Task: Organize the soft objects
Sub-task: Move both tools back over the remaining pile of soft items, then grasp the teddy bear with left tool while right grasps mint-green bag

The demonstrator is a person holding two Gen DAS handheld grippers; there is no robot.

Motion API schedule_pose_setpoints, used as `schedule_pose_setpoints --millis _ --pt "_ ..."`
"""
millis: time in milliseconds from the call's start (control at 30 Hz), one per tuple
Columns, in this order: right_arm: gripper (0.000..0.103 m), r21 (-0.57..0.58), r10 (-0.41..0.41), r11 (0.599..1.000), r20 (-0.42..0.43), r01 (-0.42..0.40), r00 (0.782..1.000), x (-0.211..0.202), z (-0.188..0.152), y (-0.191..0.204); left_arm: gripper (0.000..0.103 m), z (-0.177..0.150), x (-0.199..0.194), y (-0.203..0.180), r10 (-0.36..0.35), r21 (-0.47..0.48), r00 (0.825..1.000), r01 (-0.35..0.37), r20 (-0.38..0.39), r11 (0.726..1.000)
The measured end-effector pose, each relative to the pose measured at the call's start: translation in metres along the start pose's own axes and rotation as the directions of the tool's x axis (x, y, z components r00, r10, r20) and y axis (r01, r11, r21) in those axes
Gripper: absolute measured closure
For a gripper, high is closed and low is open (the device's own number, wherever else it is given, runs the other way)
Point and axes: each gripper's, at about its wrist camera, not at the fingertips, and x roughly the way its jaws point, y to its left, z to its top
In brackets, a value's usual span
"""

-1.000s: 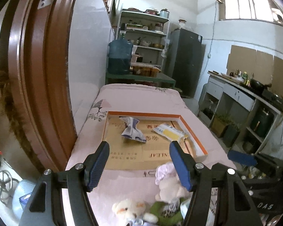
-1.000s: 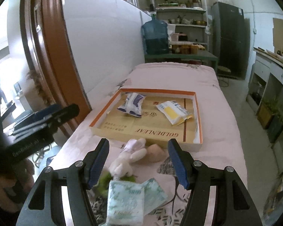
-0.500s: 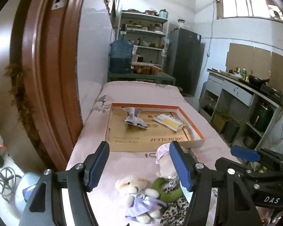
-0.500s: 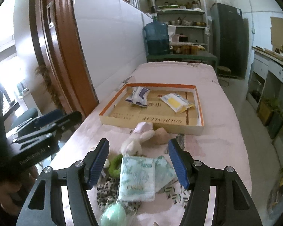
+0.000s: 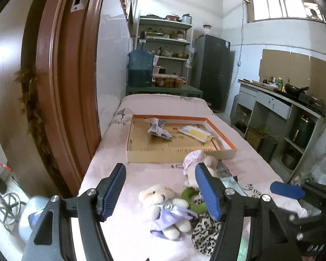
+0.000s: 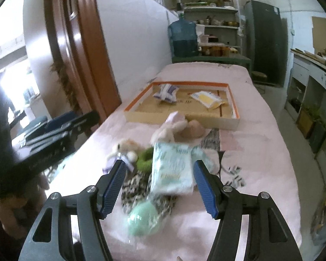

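A pile of soft things lies on the pink-covered table [image 5: 141, 235]: a white teddy bear in a purple dress [image 5: 166, 208], a green ring toy [image 5: 190, 195], a pink-capped plush rabbit [image 5: 195, 161], a leopard-print cloth [image 5: 206, 232], a pale green tissue pack [image 6: 173, 167] and a mint green ball [image 6: 144, 218]. My left gripper [image 5: 160, 192] is open above the bear. My right gripper [image 6: 159, 187] is open above the tissue pack. Both are empty. An orange-rimmed cardboard tray [image 5: 222, 130] behind the pile holds a blue-white packet [image 5: 158, 128] and a yellow packet [image 5: 195, 133].
A brown door frame [image 5: 63, 87] stands close on the left. A water jug [image 5: 140, 68], shelves [image 5: 165, 39] and a dark fridge [image 5: 213, 69] are beyond the table's far end. A kitchen counter [image 5: 282, 102] runs along the right. My right gripper's body shows in the left wrist view [image 5: 304, 195].
Both grippers have pulled back from the tray and risen. The pile of soft toys has come into full view below them. Both stay open.
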Motion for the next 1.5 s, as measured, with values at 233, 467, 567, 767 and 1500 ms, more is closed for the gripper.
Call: schedule_pose_setpoints --millis 233,467,567,767,1500 --pt "0.037 0.031 0.021 0.999 -0.059 -0.019 0.998 0.008 -0.028 0.0 0.037 -0.02 -0.003 0.001 -0.003 -0.004 1.0 0.003 -0.022 1.0" --pt "0.037 0.026 0.03 0.999 -0.069 -0.028 0.997 0.009 -0.038 0.007 0.037 -0.039 -0.001 0.002 -0.016 -0.016 0.998 0.015 -0.055 1.0" --pt "0.037 0.026 0.038 0.999 -0.08 -0.036 0.996 0.012 -0.04 0.009 0.037 -0.046 0.001 0.002 -0.019 -0.027 0.997 0.017 -0.071 0.999" --pt "0.037 0.049 0.053 0.998 -0.12 -0.048 0.991 0.02 -0.048 0.008 0.037 -0.05 0.007 0.004 -0.024 -0.045 0.995 0.02 -0.092 0.999" --pt "0.047 0.157 0.191 0.975 -0.208 -0.16 0.959 0.044 -0.064 -0.002 0.037 -0.055 0.067 0.001 -0.035 -0.085 0.975 0.017 -0.22 0.996"
